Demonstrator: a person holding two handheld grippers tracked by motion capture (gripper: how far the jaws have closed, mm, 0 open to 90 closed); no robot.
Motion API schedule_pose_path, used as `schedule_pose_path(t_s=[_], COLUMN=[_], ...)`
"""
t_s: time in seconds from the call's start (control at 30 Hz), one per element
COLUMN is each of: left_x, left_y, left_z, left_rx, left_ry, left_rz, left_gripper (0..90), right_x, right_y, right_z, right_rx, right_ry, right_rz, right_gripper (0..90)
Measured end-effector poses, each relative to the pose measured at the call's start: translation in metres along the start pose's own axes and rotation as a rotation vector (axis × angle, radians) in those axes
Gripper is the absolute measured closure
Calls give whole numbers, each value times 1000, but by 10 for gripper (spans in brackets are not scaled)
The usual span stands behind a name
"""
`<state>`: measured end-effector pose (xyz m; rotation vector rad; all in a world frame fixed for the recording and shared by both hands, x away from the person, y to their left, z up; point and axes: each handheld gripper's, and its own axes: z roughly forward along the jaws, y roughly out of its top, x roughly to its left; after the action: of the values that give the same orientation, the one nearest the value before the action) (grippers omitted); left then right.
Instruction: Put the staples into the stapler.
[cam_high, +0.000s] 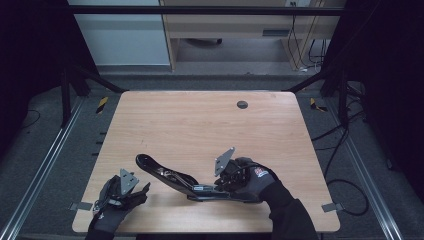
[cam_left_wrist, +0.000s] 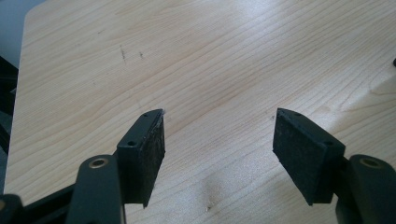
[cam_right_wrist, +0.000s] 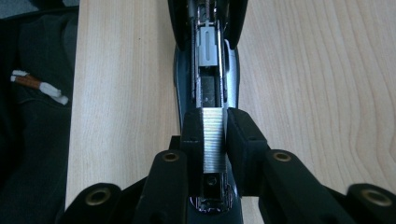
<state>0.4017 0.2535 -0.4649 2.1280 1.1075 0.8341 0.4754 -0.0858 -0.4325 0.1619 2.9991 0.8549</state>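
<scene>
One silvery strip of staples (cam_right_wrist: 214, 137), pinched by the right gripper (cam_right_wrist: 214, 140), sits at six o'clock over the opened black stapler's (cam_high: 170, 176) channel, not yet seated; left gripper (cam_left_wrist: 219, 144) spread, idle.

a pale wooden table with rounded corners (cam_high: 200, 120) stands on grey carpeted floor (cam_high: 50, 165); behind it a light wooden desk (cam_high: 225, 25) and a white wall panel (cam_high: 120, 40), dark curtains either side.
</scene>
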Motion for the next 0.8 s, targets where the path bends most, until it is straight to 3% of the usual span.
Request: schedule_pose_path(t_s=[0.23,0.5,0.67,0.7,0.73,0.8], left_x=[0,1,3,3,4,4], left_y=[0,1,1,1,1,1], left_z=[-1,-4,-7,-7,-8,-10], left_rx=[-5,-31,-50,-50,-63,-70], left_ry=[0,-5,-10,-10,-11,-13], left_rz=[-2,-21,-36,-36,-41,-46], left_gripper=[336,336,336,337,336,337], right_x=[0,0,0,0,0,0], right_y=[0,-6,-17,-17,-22,-29], right_z=[-3,-15,-30,-30,-35,-41], right_rx=[-7,-58,-136,-136,-160,-187], right_ry=[-16,-83,-186,-186,-234,-283], right_rz=[14,97,166,166,206,245], right_gripper=[726,795,822,822,813,800])
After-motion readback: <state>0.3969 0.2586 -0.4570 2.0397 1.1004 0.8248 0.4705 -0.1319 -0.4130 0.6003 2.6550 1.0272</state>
